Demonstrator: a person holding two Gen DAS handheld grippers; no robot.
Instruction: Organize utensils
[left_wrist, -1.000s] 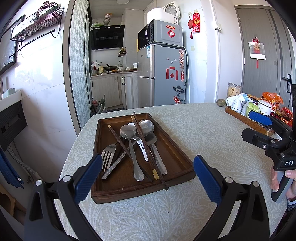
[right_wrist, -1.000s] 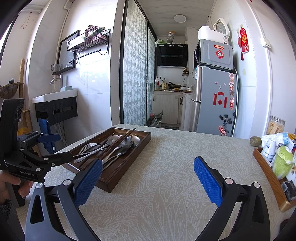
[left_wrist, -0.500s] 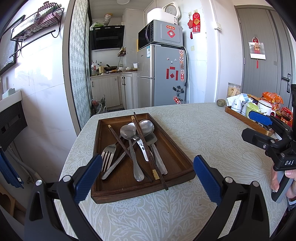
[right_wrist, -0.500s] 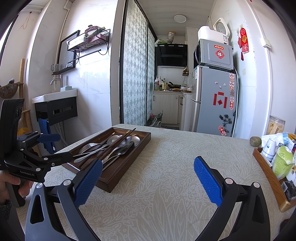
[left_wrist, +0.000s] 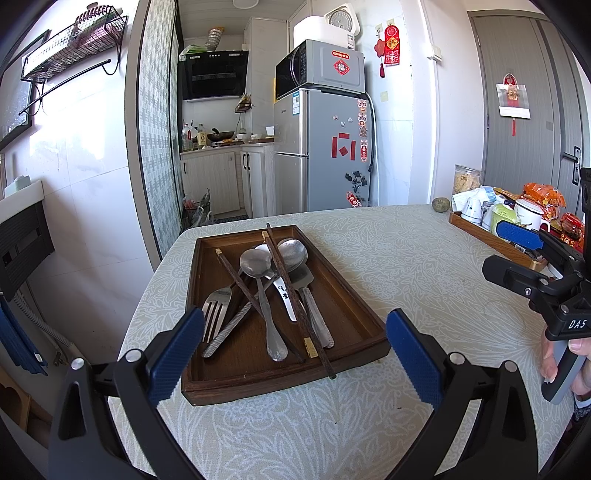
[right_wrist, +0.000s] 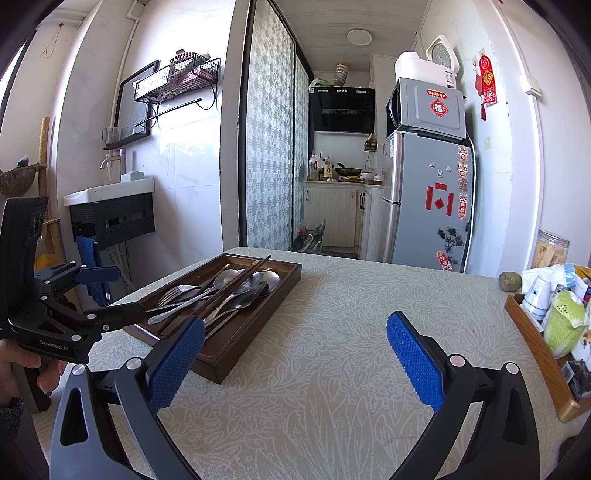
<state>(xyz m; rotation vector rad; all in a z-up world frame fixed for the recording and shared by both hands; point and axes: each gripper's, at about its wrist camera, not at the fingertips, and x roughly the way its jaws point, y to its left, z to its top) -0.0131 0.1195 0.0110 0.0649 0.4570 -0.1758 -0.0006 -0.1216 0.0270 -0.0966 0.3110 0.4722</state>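
Note:
A dark wooden tray (left_wrist: 354, 291) sits on the patterned tablecloth and holds a loose pile of utensils: a fork (left_wrist: 216, 306), spoons (left_wrist: 253, 262), a knife (left_wrist: 286, 299) and dark chopsticks (left_wrist: 291, 291) lying crossed. The tray also shows in the right wrist view (right_wrist: 258, 314). My left gripper (left_wrist: 295, 354) is open and empty, hovering just before the tray's near edge. My right gripper (right_wrist: 295, 354) is open and empty over the cloth, to the right of the tray. Each gripper appears in the other's view, the right gripper (left_wrist: 524, 258) and the left gripper (right_wrist: 92, 291).
A second wooden tray (right_wrist: 535, 354) with cups, a green cabbage-shaped item and snack packets stands at the table's right side. A small stone (right_wrist: 510, 280) and a jar (right_wrist: 550, 251) sit behind it. A fridge (left_wrist: 325, 147) and kitchen lie beyond the table.

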